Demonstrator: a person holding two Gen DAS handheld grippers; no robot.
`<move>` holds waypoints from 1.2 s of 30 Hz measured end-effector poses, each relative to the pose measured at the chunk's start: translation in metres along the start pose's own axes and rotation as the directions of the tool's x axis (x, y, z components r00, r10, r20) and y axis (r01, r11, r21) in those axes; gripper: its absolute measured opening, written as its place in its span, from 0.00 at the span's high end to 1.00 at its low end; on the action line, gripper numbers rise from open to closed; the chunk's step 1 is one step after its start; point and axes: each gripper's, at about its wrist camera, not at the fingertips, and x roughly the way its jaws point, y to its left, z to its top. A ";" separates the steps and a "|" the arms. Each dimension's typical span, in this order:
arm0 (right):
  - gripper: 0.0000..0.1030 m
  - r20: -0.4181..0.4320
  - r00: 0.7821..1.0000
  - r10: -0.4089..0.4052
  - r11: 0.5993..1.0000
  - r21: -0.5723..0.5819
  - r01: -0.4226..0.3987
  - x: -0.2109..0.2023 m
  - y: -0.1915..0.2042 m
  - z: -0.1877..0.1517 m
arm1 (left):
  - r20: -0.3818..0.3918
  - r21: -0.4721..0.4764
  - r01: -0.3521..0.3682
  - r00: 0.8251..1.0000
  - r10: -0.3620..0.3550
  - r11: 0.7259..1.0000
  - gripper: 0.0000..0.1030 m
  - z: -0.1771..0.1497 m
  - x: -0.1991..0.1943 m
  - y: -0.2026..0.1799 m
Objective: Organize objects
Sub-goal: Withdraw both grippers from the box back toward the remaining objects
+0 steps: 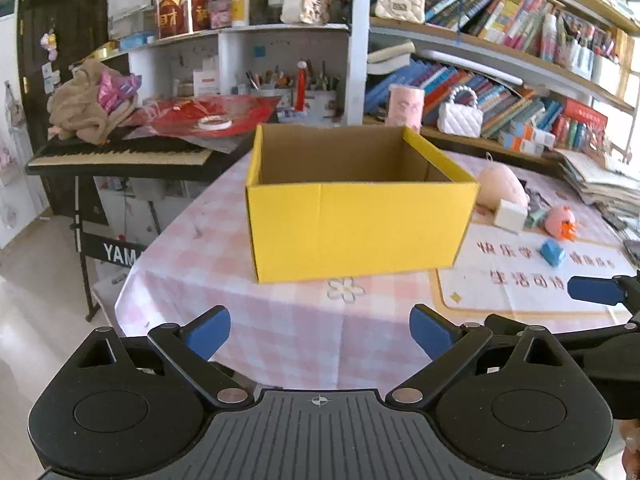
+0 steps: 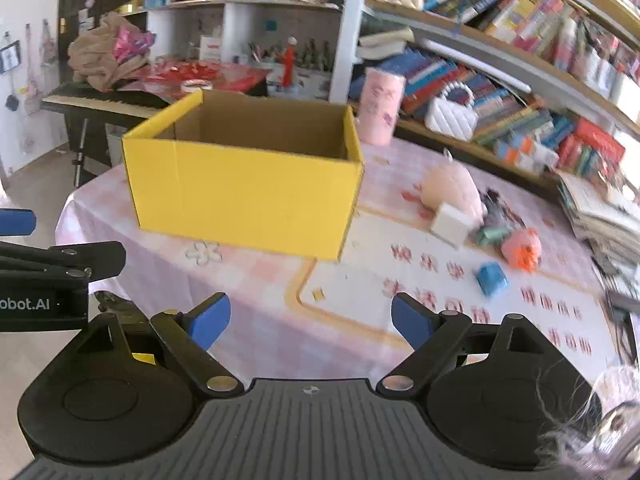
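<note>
An open yellow cardboard box [image 1: 356, 220] [image 2: 244, 196] stands on the pink checked tablecloth; its inside looks empty. To its right lie a pale pink plush [image 1: 500, 188] [image 2: 452, 188], a white block [image 1: 510, 216] [image 2: 450, 222], a green item [image 2: 492, 236], a pink-orange toy [image 1: 560, 222] [image 2: 522, 248] and a blue block [image 1: 553, 252] [image 2: 492, 278]. My left gripper [image 1: 320, 332] is open and empty, in front of the box. My right gripper [image 2: 310, 320] is open and empty, right of the left one, short of the toys.
A keyboard piano [image 1: 120, 156] with cloth and red paper on it stands left of the table. Bookshelves [image 1: 500, 80] line the back and right. A pink cylinder [image 2: 380, 106] and white purse [image 2: 452, 116] sit behind the table. Stacked papers [image 2: 600, 216] lie far right.
</note>
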 end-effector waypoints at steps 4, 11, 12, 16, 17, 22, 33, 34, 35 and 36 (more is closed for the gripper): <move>0.13 -0.013 0.999 -0.040 0.998 0.040 0.041 -0.009 -0.008 -0.012 | -0.015 0.019 0.022 1.000 -0.022 1.000 0.05 -0.004 -0.002 -0.009; 0.11 -0.051 0.990 -0.129 0.983 0.122 0.134 -0.021 -0.034 -0.027 | -0.036 0.076 0.083 0.996 -0.081 0.994 0.05 -0.003 0.000 -0.032; 0.10 -0.056 0.988 -0.143 0.980 0.133 0.149 -0.022 -0.038 -0.029 | -0.037 0.085 0.093 0.995 -0.090 0.992 0.05 -0.002 0.001 -0.036; 0.08 -0.067 0.979 -0.190 0.965 0.171 0.199 -0.029 -0.053 -0.036 | -0.041 0.115 0.133 0.991 -0.129 0.985 0.05 -0.001 0.003 -0.051; 0.08 -0.070 0.977 -0.202 0.960 0.182 0.212 -0.031 -0.057 -0.038 | -0.042 0.122 0.142 0.990 -0.138 0.982 0.05 0.000 0.004 -0.054; 0.07 -0.095 0.964 -0.247 0.937 0.230 0.262 -0.035 -0.077 -0.046 | -0.055 0.160 0.186 0.982 -0.180 0.969 0.05 0.001 0.009 -0.075; 0.05 -0.147 0.944 -0.296 0.900 0.288 0.328 -0.031 -0.120 -0.056 | -0.089 0.203 0.249 0.968 -0.235 0.947 0.05 0.008 0.025 -0.116; 0.05 -0.152 0.943 -0.295 0.900 0.289 0.327 -0.029 -0.124 -0.056 | -0.090 0.199 0.249 0.968 -0.235 0.948 0.05 0.009 0.028 -0.118; 0.05 -0.156 0.943 -0.294 0.900 0.287 0.328 -0.027 -0.127 -0.055 | -0.092 0.196 0.249 0.968 -0.235 0.948 0.05 0.011 0.030 -0.121; 0.05 -0.157 0.943 -0.293 0.901 0.284 0.327 -0.025 -0.130 -0.055 | -0.095 0.194 0.249 0.967 -0.235 0.949 0.05 0.012 0.033 -0.123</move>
